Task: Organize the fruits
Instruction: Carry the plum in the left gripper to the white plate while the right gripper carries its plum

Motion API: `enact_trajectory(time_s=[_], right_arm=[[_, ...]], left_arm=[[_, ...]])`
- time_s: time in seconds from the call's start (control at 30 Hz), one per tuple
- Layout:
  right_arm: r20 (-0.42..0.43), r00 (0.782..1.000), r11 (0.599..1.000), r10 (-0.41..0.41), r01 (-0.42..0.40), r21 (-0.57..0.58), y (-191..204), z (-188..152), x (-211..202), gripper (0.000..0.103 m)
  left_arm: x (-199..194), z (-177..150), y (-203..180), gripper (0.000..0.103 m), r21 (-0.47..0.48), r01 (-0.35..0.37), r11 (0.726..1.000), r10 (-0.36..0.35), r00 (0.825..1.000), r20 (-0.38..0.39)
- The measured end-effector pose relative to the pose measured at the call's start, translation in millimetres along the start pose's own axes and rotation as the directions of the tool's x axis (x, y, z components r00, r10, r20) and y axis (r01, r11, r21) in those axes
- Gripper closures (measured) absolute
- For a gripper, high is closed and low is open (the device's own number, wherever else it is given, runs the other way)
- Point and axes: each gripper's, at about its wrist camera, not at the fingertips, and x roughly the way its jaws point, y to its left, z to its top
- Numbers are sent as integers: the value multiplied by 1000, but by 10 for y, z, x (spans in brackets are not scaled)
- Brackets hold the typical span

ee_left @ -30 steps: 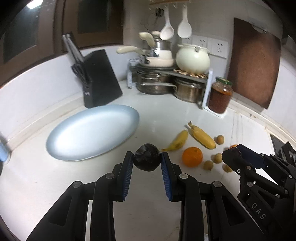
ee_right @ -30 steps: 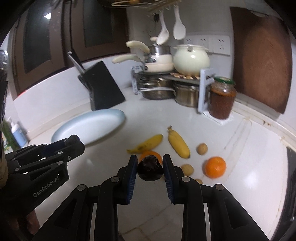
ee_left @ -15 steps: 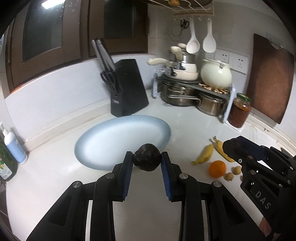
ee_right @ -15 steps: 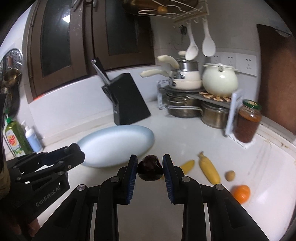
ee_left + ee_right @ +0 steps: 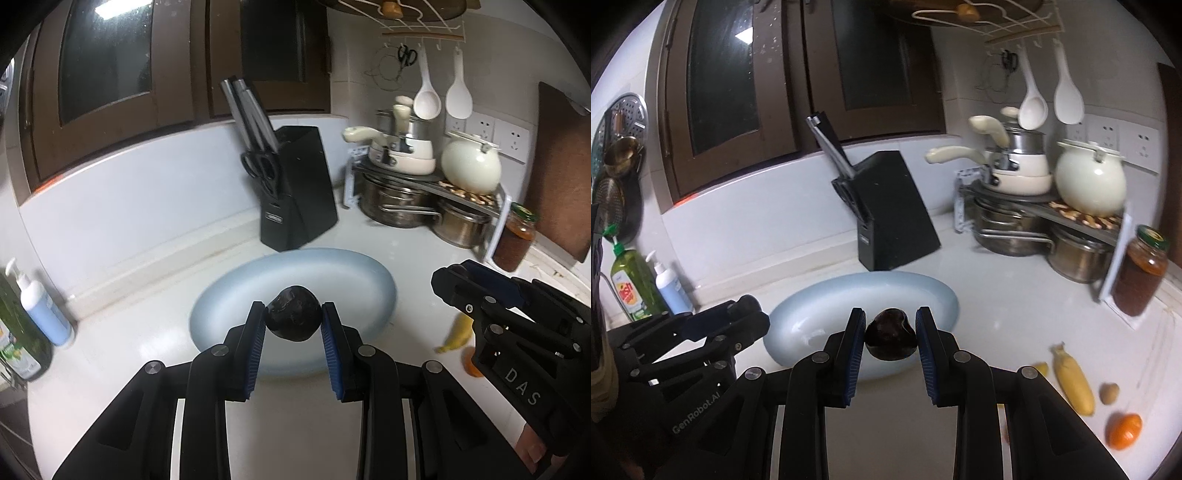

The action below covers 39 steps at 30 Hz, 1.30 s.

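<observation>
My left gripper (image 5: 293,325) is shut on a dark round fruit (image 5: 293,318) and holds it over the near part of the pale blue oval plate (image 5: 332,280). My right gripper (image 5: 891,338) is shut on a second dark fruit (image 5: 891,339) above the plate's (image 5: 849,299) near rim. On the white counter to the right lie a banana (image 5: 1074,382), a second banana tip (image 5: 1041,368), an orange (image 5: 1124,430) and a small brown fruit (image 5: 1109,393). The right gripper body shows in the left wrist view (image 5: 509,317); the left one shows in the right wrist view (image 5: 690,339).
A black knife block (image 5: 295,206) stands behind the plate. A rack with pots (image 5: 424,199), a cream kettle (image 5: 471,170) and a jar (image 5: 1141,273) fill the back right corner. Soap bottles (image 5: 646,284) stand at the left wall.
Both grippers have swung left with their dark fruits, from over the loose fruit to over the blue plate. The plate now sits straight ahead of both.
</observation>
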Motion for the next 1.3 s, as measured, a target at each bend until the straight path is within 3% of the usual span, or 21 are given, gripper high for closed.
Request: enact_trajectory(time_s=[0.4, 0.77, 1.3], right_arm=[[-48, 997, 998, 53, -55, -28, 200, 291, 645, 73], [-158, 985, 996, 68, -76, -45, 180, 393, 1344, 73], [-344, 936, 995, 71, -93, -47, 143, 230, 2253, 74]], left_arm=[[441, 209, 303, 73, 4, -35, 999, 35, 999, -15], [994, 282, 419, 73, -5, -40, 999, 39, 996, -79], [1810, 192, 532, 73, -20, -9, 1000, 4, 975, -221]])
